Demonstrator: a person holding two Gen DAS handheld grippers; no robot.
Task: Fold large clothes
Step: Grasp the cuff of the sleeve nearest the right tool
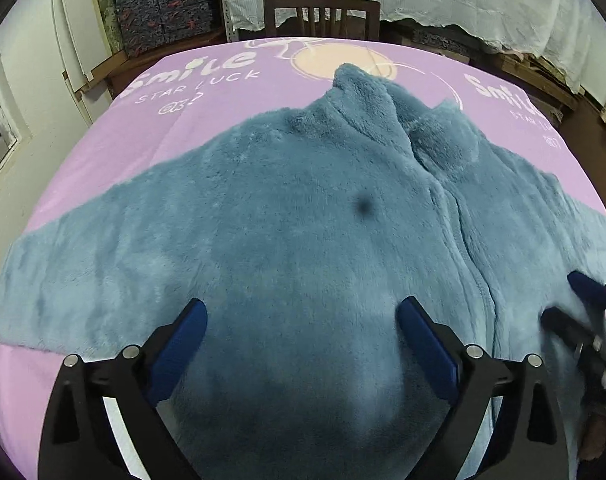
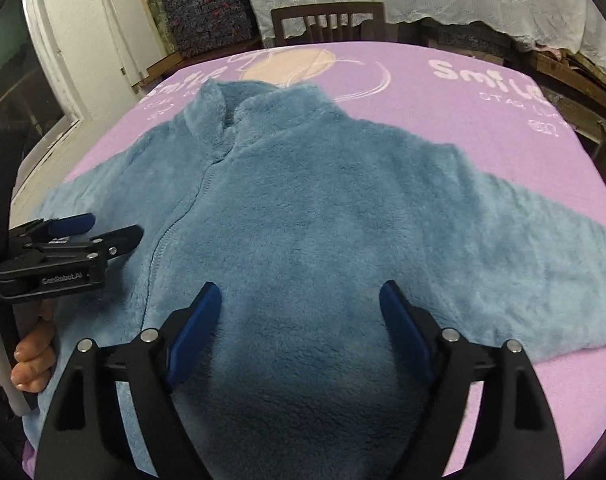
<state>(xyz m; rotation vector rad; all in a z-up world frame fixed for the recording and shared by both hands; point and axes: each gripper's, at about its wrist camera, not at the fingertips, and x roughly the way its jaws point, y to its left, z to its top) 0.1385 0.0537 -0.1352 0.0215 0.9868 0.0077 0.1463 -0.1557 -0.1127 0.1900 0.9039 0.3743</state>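
While the fleece jacket (image 1: 303,220) lies flat, each hand-held gripper (image 1: 301,320) (image 2: 301,304) gapes, pinching nothing.

- Blue fleece jacket (image 1: 303,220), plush pile, lies flat and front-up, filling the centre of both views.
- Stand-up collar (image 2: 223,104) points to the top of the frame.
- Front zip seam (image 2: 171,232) closed, running down left of centre in the right wrist view.
- Sleeves spread outward to left and right edges.

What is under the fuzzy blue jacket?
A purple cloth printed with "Smile" lies under the blue jacket. Whatever is beneath the jacket's middle, and under the cloth, is covered.
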